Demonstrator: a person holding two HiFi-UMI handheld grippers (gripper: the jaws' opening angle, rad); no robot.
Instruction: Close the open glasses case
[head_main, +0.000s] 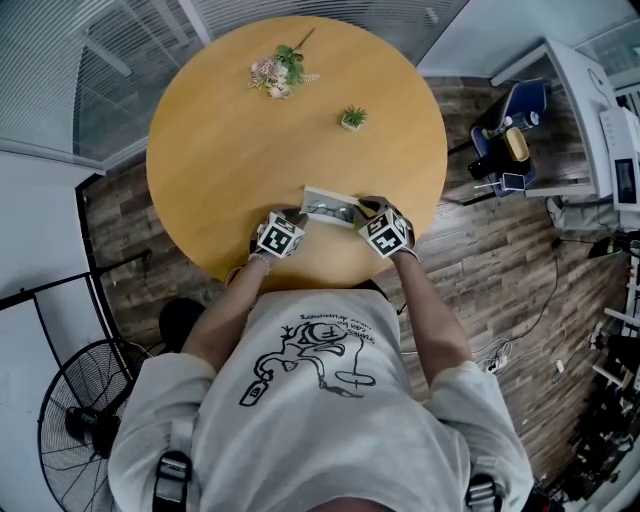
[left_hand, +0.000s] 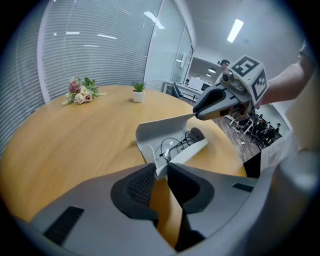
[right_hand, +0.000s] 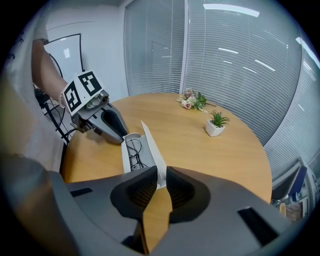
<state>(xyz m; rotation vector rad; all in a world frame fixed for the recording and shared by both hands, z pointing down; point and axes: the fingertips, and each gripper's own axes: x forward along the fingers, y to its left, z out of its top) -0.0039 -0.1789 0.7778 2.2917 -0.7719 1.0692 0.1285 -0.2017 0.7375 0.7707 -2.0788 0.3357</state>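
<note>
two tongs at an open glasses case (head_main: 329, 208) near the front rim of the round surface (head_main: 240, 150), left tongs (left_hand: 161, 172) clenched on its tray end, right tongs (right_hand: 159, 184) clenched on its raised lid (right_hand: 151, 147), spectacles (left_hand: 175, 144) inside

The right gripper (right_hand: 159, 184) has its jaws pinched on the near end of the open glasses case's (right_hand: 151, 149) raised lid. Glasses (right_hand: 134, 150) lie inside. The left gripper (right_hand: 116, 131) is at the case's far end on the wooden worktop (right_hand: 200, 155).
</note>
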